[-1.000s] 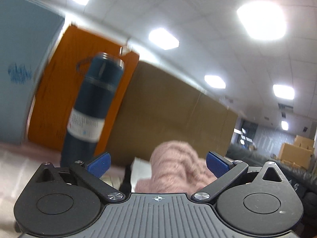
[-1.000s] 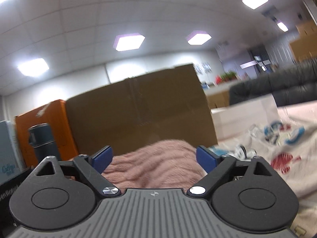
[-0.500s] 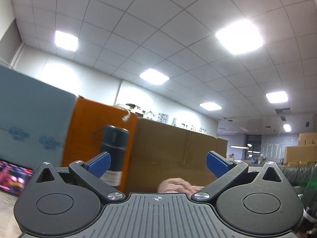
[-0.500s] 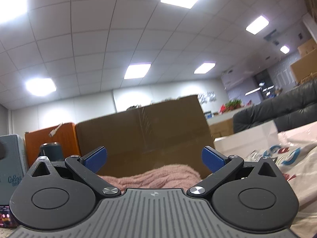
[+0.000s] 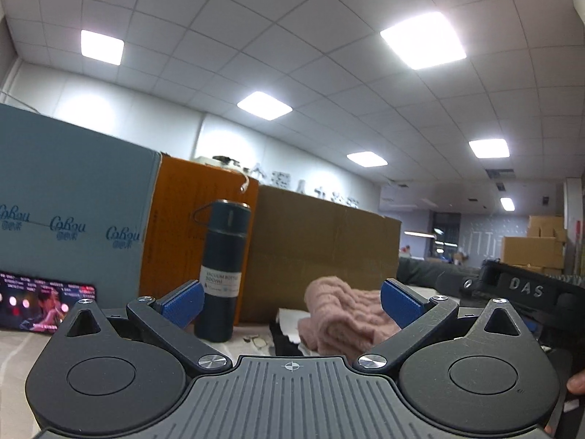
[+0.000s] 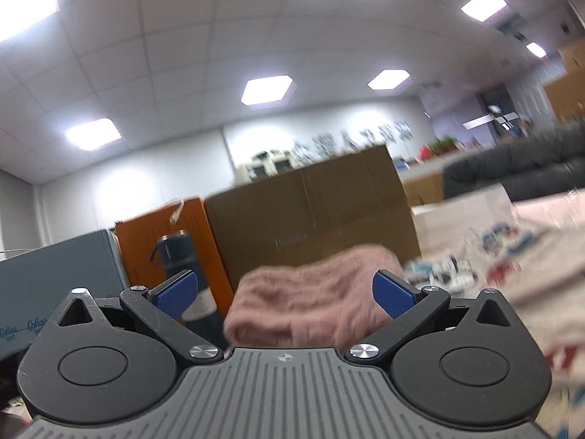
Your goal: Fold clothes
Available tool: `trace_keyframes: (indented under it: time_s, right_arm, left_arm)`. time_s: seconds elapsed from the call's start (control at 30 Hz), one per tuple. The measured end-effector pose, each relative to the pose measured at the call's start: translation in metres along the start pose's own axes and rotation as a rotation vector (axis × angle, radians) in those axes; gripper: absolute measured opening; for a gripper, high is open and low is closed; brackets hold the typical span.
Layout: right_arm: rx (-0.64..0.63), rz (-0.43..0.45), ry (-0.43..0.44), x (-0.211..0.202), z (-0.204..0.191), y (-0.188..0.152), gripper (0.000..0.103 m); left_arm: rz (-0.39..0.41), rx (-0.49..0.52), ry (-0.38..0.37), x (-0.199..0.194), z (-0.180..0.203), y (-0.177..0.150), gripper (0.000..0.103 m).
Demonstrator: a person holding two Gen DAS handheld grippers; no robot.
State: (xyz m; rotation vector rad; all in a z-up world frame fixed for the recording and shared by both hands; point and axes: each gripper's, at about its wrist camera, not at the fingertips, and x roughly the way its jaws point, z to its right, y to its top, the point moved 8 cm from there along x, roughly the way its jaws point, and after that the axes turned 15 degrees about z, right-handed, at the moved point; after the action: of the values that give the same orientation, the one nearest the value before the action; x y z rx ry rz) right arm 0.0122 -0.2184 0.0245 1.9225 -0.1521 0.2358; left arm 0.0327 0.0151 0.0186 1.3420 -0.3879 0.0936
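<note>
A folded pink knitted sweater [image 5: 343, 314] lies on the table in front of a brown cardboard box [image 5: 321, 256]. In the left wrist view my left gripper [image 5: 290, 301] stands open, level, a way back from the sweater, nothing between its blue pads. The right wrist view is blurred; the same pink sweater [image 6: 310, 303] fills the space ahead of my right gripper [image 6: 285, 292], which is wide open and holds nothing. A white printed garment [image 6: 512, 267] lies spread to the right of the sweater.
A dark blue vacuum bottle [image 5: 223, 270] stands left of the sweater, before an orange box [image 5: 190, 234] and a grey-blue box [image 5: 69, 226]. A lit phone screen [image 5: 44, 303] leans at the far left. The other gripper's black body [image 5: 526, 292] shows at the right edge.
Both grippers have drawn back from the pink sweater, which now looks smaller and farther off. The right jaws have spread a little wider. The sweater stays on the table.
</note>
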Motion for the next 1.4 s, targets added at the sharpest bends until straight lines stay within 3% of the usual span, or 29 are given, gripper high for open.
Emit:
trace_keyframes:
  time_s: [0.17,0.23,0.37,0.63,1.4]
  right_arm:
    - [0.015,-0.037,-0.163,-0.009,0.000,-0.022,0.103]
    - [-0.039,-0.033,-0.179,-0.007,-0.006,-0.025,0.103]
    - [-0.136,-0.028,-0.158,-0.004,-0.019,-0.030,0.103]
    - [-0.228,0.002,-0.132,-0.001,-0.025,-0.036,0.103]
    - [-0.230,0.012,-0.145,-0.002,-0.021,-0.036,0.103]
  left_arm:
    - [-0.010,-0.039,0.018,-0.002,-0.015,-0.010,0.103]
    - [-0.021,-0.033,0.007,-0.001,-0.016,-0.010,0.103]
    - [0.008,0.000,-0.006,-0.006,-0.014,-0.006,0.103]
    - [-0.008,-0.005,0.024,-0.003,-0.020,-0.010,0.103]
    - [0.003,0.000,0.010,-0.005,-0.018,-0.008,0.103]
